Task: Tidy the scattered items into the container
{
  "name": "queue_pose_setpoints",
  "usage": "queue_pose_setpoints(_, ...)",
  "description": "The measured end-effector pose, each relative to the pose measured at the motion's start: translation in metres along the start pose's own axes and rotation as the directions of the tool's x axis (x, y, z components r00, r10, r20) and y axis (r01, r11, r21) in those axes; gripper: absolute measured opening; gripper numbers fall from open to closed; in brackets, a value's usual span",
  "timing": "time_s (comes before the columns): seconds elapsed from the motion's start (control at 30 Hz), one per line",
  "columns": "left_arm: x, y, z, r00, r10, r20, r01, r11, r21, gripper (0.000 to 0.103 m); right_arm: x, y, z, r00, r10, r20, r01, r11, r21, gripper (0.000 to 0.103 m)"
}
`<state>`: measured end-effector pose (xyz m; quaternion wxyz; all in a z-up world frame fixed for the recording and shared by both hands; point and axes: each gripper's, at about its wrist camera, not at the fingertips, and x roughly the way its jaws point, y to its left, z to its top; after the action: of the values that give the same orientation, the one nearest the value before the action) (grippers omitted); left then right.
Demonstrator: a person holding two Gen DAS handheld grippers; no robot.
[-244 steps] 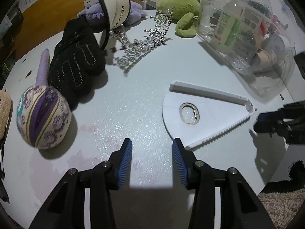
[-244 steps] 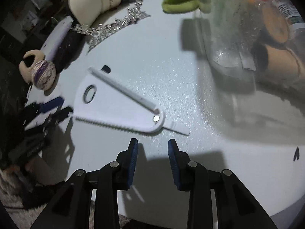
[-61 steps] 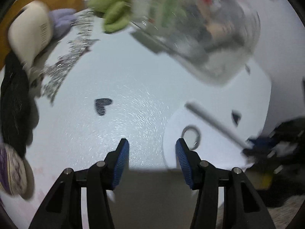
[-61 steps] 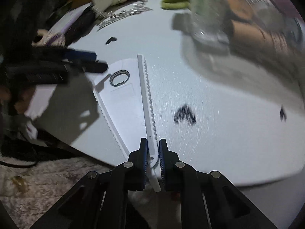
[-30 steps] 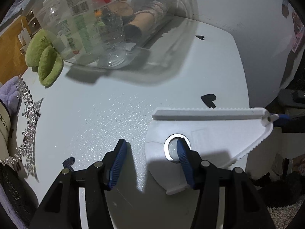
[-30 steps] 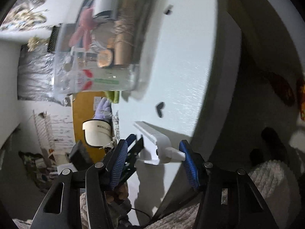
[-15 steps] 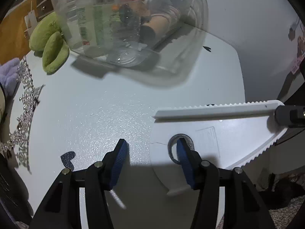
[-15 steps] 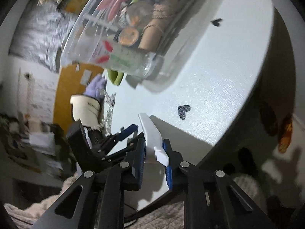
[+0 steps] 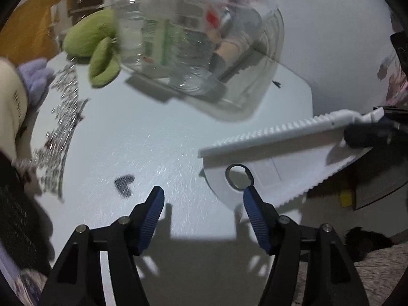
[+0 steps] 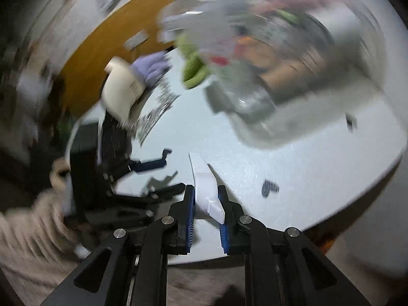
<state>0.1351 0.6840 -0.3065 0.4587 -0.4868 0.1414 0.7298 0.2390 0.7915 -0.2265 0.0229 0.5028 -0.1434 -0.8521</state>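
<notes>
Left wrist view: the left gripper (image 9: 201,204) hovers over the tabletop (image 9: 153,137), its fingers opening with nothing between them, releasing the white fan-shaped tool (image 9: 275,158) to the other hand. The clear container (image 9: 199,38) stands beyond, already holding items.

Right wrist view (blurred): the right gripper (image 10: 206,199) has its fingers clamped on the tool's narrow pivot end, apparently so the broad blade hangs free for carrying to the container.

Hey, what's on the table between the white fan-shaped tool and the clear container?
Nothing: in the left wrist view the table between the white fan-shaped tool and the clear container shows bare, apart from the container's shadow.
</notes>
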Motion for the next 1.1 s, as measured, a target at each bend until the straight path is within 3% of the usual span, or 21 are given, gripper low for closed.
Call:
queue_pose_setpoints(0.07,-0.007,0.008,-0.005,0.998,-0.060,-0.016,0.059,0.996,-0.063,0.064,-0.002,0.022,0.000,0.999,-0.037,-0.024,0.033,0.986,-0.165,0.018)
queue_pose_setpoints(0.13,-0.013,0.014,-0.011,0.992,-0.124,-0.027,0.119,0.984,-0.131,0.064,-0.003,0.044,-0.003,0.996,-0.078,-0.038,0.061,0.944,-0.324,0.018)
queue_pose_setpoints(0.23,-0.020,0.021,-0.016,0.973,-0.230,-0.005,0.221,0.940,-0.259,0.064,-0.002,0.069,-0.012,0.991,-0.125,-0.037,0.091,0.866,-0.492,0.017)
queue_pose_setpoints(0.37,-0.026,0.028,-0.018,0.928,-0.369,0.055,0.359,0.840,-0.407,0.064,-0.001,0.091,-0.026,0.987,-0.159,-0.003,0.121,0.770,-0.627,0.017)
queue_pose_setpoints(0.47,-0.020,0.031,-0.018,0.882,-0.467,0.066,0.431,0.741,-0.515,0.064,0.000,0.103,-0.042,0.982,-0.181,0.050,0.160,0.670,-0.725,0.017)
queue_pose_setpoints(0.57,-0.008,0.033,-0.019,0.852,-0.518,0.074,0.447,0.647,-0.617,0.064,0.002,0.112,-0.052,0.977,-0.200,0.080,0.185,0.591,-0.785,0.017)
queue_pose_setpoints(0.63,0.000,0.034,-0.019,0.846,-0.529,0.069,0.436,0.611,-0.661,0.064,0.003,0.115,-0.058,0.973,-0.209,0.093,0.195,0.546,-0.814,0.017)
queue_pose_setpoints(0.87,0.025,0.028,-0.020,0.838,-0.546,0.001,0.360,0.551,-0.753,0.062,0.002,0.118,-0.067,0.966,-0.219,0.134,0.230,0.508,-0.830,0.017)
queue_pose_setpoints(0.93,0.028,0.026,-0.021,0.844,-0.536,-0.017,0.339,0.558,-0.758,0.062,0.005,0.120,-0.072,0.962,-0.223,0.156,0.248,0.478,-0.843,0.017)
queue_pose_setpoints(1.0,0.033,0.025,-0.019,0.846,-0.532,-0.020,0.329,0.552,-0.766,0.042,0.006,0.123,-0.078,0.960,-0.217,0.175,0.257,0.448,-0.856,0.017)
queue_pose_setpoints(1.1,0.039,0.025,-0.015,0.853,-0.522,-0.015,0.319,0.543,-0.777,0.039,0.007,0.125,-0.085,0.956,-0.206,0.209,0.278,0.407,-0.870,0.017)
